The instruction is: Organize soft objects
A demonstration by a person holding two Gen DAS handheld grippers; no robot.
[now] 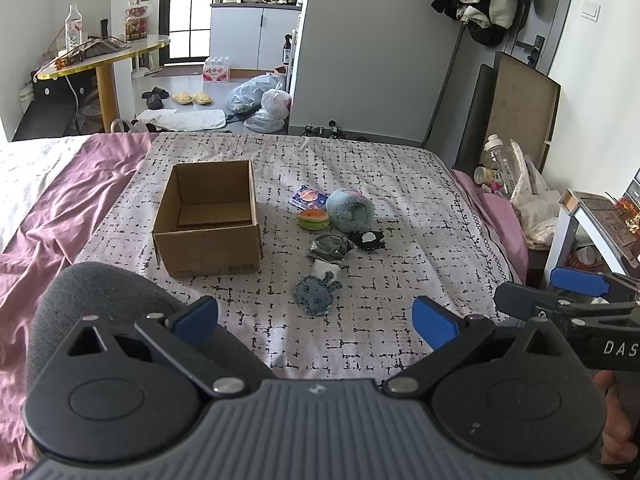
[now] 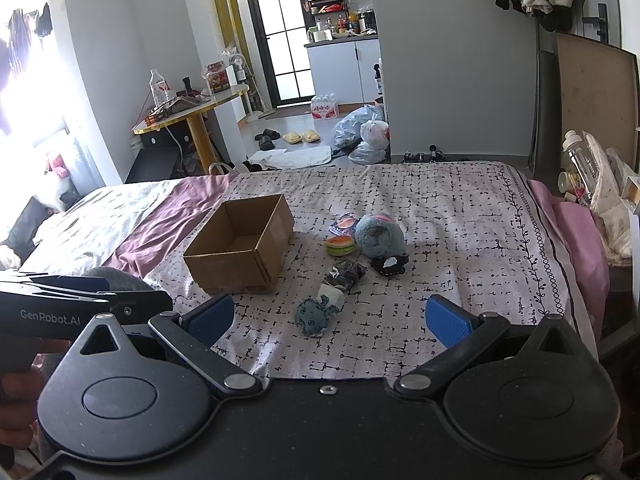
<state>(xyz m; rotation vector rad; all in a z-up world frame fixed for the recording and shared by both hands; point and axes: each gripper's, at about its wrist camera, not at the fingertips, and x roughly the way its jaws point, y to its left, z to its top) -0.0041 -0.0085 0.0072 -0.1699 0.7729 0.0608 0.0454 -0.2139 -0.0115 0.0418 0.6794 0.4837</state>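
Note:
An open, empty cardboard box (image 1: 208, 220) (image 2: 242, 246) sits on the patterned bedspread. To its right lies a cluster of soft objects: a fluffy blue-grey plush ball (image 1: 350, 208) (image 2: 379, 234), a burger-shaped toy (image 1: 313, 219) (image 2: 340, 246), a small printed packet (image 1: 307, 197) (image 2: 344, 225), a dark bundle (image 1: 330, 247) (image 2: 345, 274), a black-and-white piece (image 1: 367, 240) (image 2: 390, 265), a white piece (image 1: 325, 268) (image 2: 331, 293) and a blue knitted plush (image 1: 315, 294) (image 2: 314, 316). My left gripper (image 1: 316, 318) is open and empty, short of the toys. My right gripper (image 2: 330, 316) is open and empty, just before the blue plush.
The bed has a purple sheet (image 1: 72, 200) at the left and a pink edge (image 2: 580, 240) at the right. A bedside stand with bottles and bags (image 1: 508, 176) stands right of the bed. My right gripper's side shows in the left wrist view (image 1: 560, 300). A grey knee (image 1: 108, 300) is near the box.

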